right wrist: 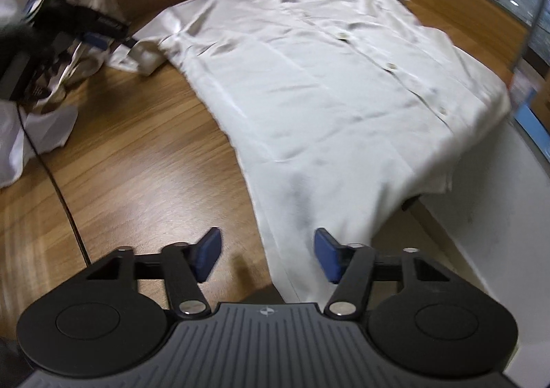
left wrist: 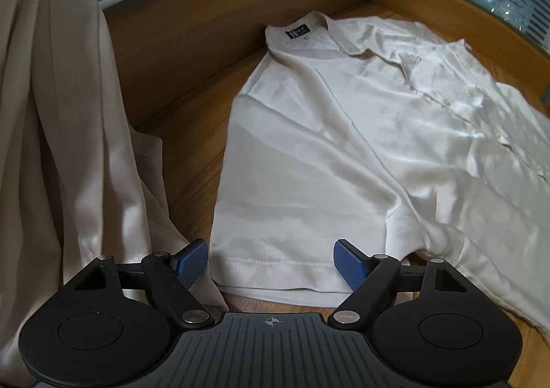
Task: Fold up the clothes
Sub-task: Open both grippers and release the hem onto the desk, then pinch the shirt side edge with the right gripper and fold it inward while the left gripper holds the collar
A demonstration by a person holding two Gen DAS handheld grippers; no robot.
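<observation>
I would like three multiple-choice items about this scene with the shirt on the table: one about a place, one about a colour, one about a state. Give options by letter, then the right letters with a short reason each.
1. Where does the sleeve hem of the cream shirt lie in the left wrist view?
A. between the pads of the left gripper
B. hanging off the far wall
C. under the beige garment

2. What colour are the gripper pads?
A. red
B. blue
C. yellow

3. How is the shirt front?
A. buttoned and lying flat on the wooden table
B. rolled into a ball
C. hanging from a hanger

Answers:
1 A, the hem runs across the gap between the two pads.
2 B, both pads show blue.
3 A, buttons run in a closed line down the spread shirt.
</observation>
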